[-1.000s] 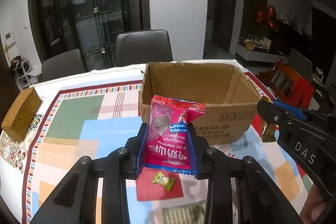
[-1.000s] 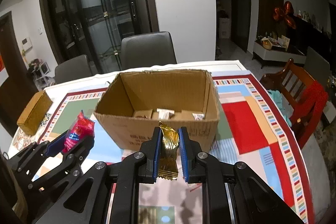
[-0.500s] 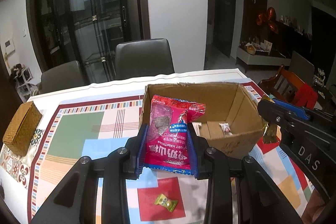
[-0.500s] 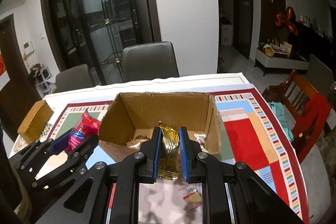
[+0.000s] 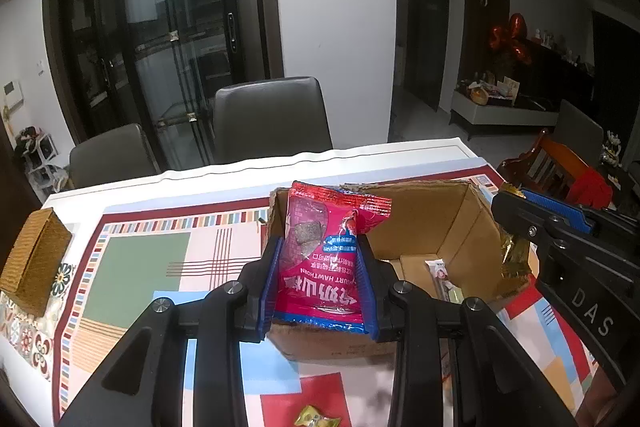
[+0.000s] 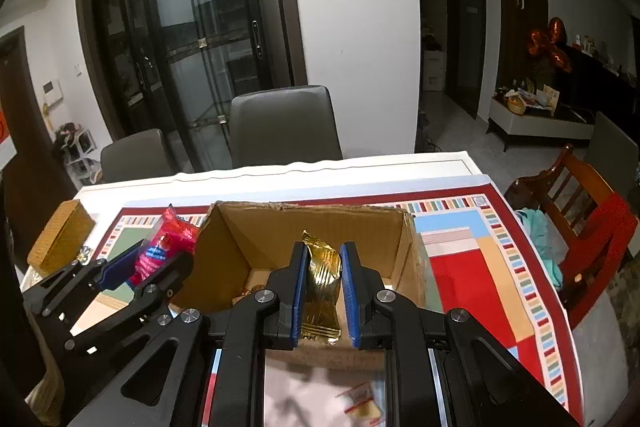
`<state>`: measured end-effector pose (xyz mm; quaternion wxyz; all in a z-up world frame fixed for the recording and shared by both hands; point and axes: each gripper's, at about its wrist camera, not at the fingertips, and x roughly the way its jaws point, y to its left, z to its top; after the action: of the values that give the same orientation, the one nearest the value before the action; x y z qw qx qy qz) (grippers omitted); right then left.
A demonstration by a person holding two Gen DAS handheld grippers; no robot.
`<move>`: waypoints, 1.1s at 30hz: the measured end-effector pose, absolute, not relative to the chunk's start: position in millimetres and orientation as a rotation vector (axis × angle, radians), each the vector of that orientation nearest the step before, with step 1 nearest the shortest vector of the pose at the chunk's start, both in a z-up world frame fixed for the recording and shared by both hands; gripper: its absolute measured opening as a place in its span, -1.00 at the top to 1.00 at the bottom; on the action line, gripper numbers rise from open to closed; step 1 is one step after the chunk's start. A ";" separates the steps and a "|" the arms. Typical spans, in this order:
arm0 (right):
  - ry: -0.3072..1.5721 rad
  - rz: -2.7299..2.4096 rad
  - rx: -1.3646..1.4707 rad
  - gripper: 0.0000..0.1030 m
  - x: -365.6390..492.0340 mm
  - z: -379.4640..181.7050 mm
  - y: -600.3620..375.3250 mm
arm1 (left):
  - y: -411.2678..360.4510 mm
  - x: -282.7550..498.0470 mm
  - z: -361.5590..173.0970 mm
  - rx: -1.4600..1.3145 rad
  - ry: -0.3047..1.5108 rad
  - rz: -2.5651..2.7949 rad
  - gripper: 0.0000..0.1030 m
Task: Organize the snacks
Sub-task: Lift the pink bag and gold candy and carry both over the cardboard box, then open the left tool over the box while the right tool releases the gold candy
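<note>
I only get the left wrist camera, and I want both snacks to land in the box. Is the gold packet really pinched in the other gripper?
Observer: Yes. In the right wrist view, the right gripper is shut on the gold packet, which stands upright between the blue pads.
Child: Is it above the box?
Observer: Probably just. From there, the packet lines up with the middle of the open cardboard box, roughly over its near wall.
</note>
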<state>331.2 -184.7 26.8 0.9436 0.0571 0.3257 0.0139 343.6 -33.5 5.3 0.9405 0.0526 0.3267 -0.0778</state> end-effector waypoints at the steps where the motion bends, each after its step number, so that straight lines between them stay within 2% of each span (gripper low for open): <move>1: 0.665 0.028 0.115 0.65 333.5 26.0 -184.3 | -33.6 344.7 4.0 0.108 0.669 -0.159 0.33; 21: 0.734 0.036 0.100 0.63 374.5 -4.2 -178.2 | -37.3 378.3 -25.7 0.105 0.733 -0.177 0.27; 23: 0.738 0.022 0.091 0.49 375.7 -5.0 -179.3 | -36.7 378.1 -26.2 0.108 0.730 -0.175 0.02; 24: 0.738 0.018 0.091 0.25 376.1 -4.9 -179.9 | -36.6 377.4 -25.9 0.111 0.727 -0.171 -0.06; 25: 0.734 0.013 0.095 0.10 375.7 -4.5 -181.2 | -36.6 376.6 -25.5 0.112 0.724 -0.167 -0.17; 27: 0.723 0.003 0.097 0.04 373.9 -2.2 -183.4 | -36.5 375.2 -24.7 0.117 0.719 -0.162 -0.22; 32: 0.717 -0.005 0.102 -0.18 370.8 2.2 -185.7 | -31.4 369.3 -20.7 0.116 0.705 -0.127 -0.66; 33: 0.715 -0.006 0.102 -0.23 369.9 2.8 -185.9 | -29.8 367.6 -19.5 0.114 0.700 -0.116 -0.70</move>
<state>369.9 -185.9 2.8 0.9356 0.0499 0.3496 -0.0032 367.6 -29.8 -19.5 0.9361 0.0556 0.3426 -0.0565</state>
